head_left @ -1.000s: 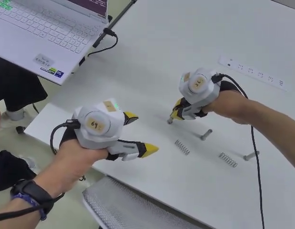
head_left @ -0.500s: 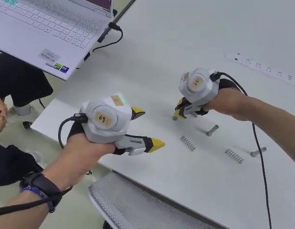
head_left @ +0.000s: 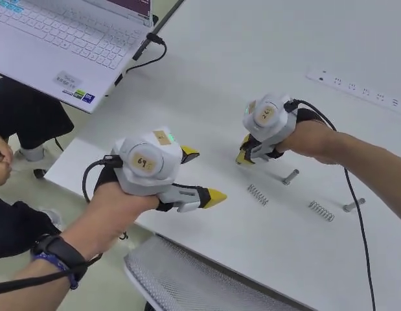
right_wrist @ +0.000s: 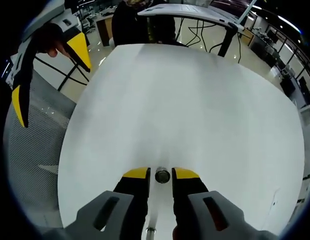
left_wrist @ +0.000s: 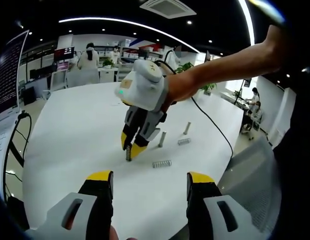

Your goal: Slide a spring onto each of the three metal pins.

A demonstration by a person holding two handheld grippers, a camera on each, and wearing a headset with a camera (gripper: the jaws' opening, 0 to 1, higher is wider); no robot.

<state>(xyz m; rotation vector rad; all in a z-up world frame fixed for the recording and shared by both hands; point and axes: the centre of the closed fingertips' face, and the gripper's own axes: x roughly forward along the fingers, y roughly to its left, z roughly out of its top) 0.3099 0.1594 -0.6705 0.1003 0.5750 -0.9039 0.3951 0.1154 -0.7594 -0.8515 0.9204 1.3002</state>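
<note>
Nearest, the white-and-yellow left tongs (head_left: 203, 175) hover wide open and empty at the white worktop's (head_left: 252, 78) edge. Beyond lie a small coiled steel spring (head_left: 257, 194), a second spring (head_left: 320, 210), and two short metal pins (head_left: 290, 176) (head_left: 353, 205). The right tongs (head_left: 242, 159) pinch a third pin (right_wrist: 162, 176) upright. A slack grip could let it tip and roll away.

This is an open-plan office. Far ahead of the left gripper (left_wrist: 149, 177), past the white table (left_wrist: 69, 130), people (left_wrist: 87, 56) are at desks with monitors (left_wrist: 63, 52) and potted plants (left_wrist: 108, 63), under long strip lights (left_wrist: 119, 24) and a ceiling air-conditioning unit (left_wrist: 167, 7). A laptop (head_left: 64, 39) lies open to that gripper's left, a mesh chair (head_left: 206, 278) stands off the table edge to its right, and a power strip (head_left: 355, 91) lies behind the right gripper (head_left: 243, 159).
</note>
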